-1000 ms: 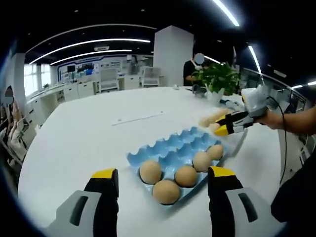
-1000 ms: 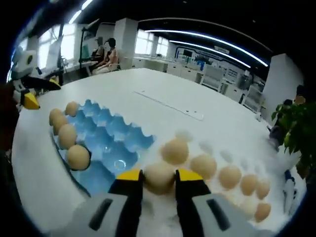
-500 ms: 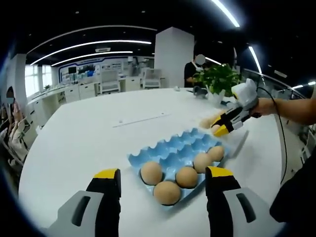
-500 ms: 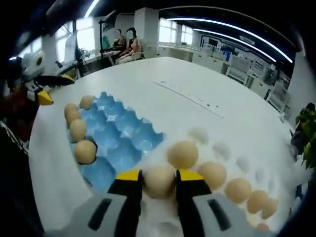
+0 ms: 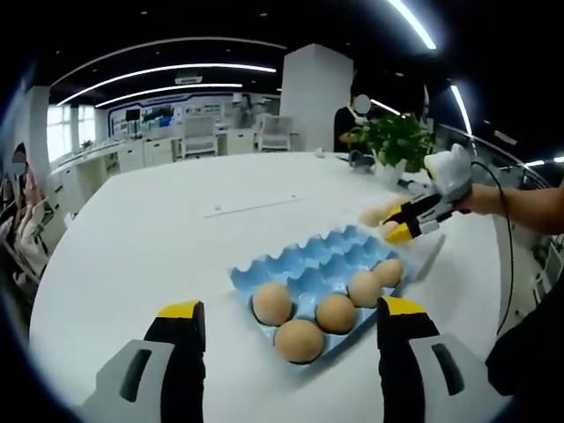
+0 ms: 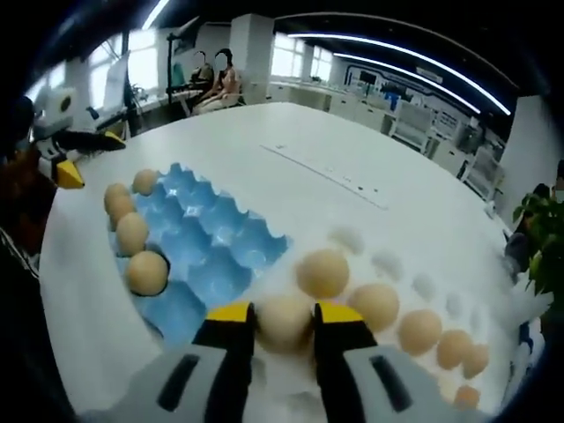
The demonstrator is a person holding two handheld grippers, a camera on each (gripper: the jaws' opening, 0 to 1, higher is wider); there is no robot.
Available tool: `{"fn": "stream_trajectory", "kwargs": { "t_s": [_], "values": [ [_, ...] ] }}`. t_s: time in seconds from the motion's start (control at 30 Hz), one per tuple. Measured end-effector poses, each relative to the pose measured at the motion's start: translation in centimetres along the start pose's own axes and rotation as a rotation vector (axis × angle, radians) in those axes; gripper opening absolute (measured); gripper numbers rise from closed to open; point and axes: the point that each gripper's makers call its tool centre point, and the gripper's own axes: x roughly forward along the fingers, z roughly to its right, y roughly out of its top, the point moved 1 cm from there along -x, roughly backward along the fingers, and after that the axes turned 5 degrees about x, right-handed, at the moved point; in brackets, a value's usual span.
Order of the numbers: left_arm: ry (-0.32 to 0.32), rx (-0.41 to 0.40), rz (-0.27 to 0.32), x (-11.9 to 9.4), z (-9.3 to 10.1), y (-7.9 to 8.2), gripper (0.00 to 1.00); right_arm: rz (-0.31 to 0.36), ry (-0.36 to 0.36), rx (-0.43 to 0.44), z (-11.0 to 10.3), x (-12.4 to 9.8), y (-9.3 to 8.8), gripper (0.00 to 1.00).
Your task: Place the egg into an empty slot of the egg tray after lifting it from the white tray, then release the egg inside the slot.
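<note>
Right now the right gripper (image 6: 282, 319) has its two yellow-tipped jaws pressed against the sides of one egg (image 6: 282, 322), which sits between them just above or on the white tray (image 6: 414, 282); whether it has fully left its hollow I cannot tell. The grip lies across the egg's middle, likely so that it cannot roll out while it is carried. From the left gripper view the same gripper (image 5: 398, 233) appears at the far corner of the blue egg tray (image 5: 304, 264), held by a person's hand (image 5: 471, 198).

The egg is pale tan, matte and smooth, rounded, with no crack that I can make out. Other eggs of the same colour remain in the white tray, the nearest one (image 6: 322, 272) just beyond the held egg, and several shallow hollows near them stand bare.

The blue egg tray lies just beside the white tray on the white round table (image 5: 159, 238), so the carry is short. Five eggs fill the edge of the tray nearest the left gripper (image 5: 286, 317), among them one (image 5: 299, 340) at its near corner; the cups behind them are free, so a slot is within easy reach.

The left gripper hangs above the table with its jaws wide apart and nothing between them, seemingly just waiting clear of the tray.
</note>
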Motion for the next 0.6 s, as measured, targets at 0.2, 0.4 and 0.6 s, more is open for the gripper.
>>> {"fn": "stream_trajectory", "kwargs": {
  "t_s": [0.2, 0.4, 0.6],
  "values": [
    [-0.002, 0.004, 0.007, -0.1, 0.1, 0.2, 0.78, 0.016, -0.009, 0.02, 0.0, -0.5, 0.3, 0.26],
    [-0.001, 0.01, 0.014, 0.0, 0.1, 0.4, 0.77, 0.051, -0.023, 0.035, 0.4, -1.5, 0.8, 0.26],
    [-0.001, 0.013, 0.016, 0.0, 0.1, 0.4, 0.77, 0.1, -0.03, 0.1, 1.0, -2.5, 1.3, 0.26]
  ]
}}
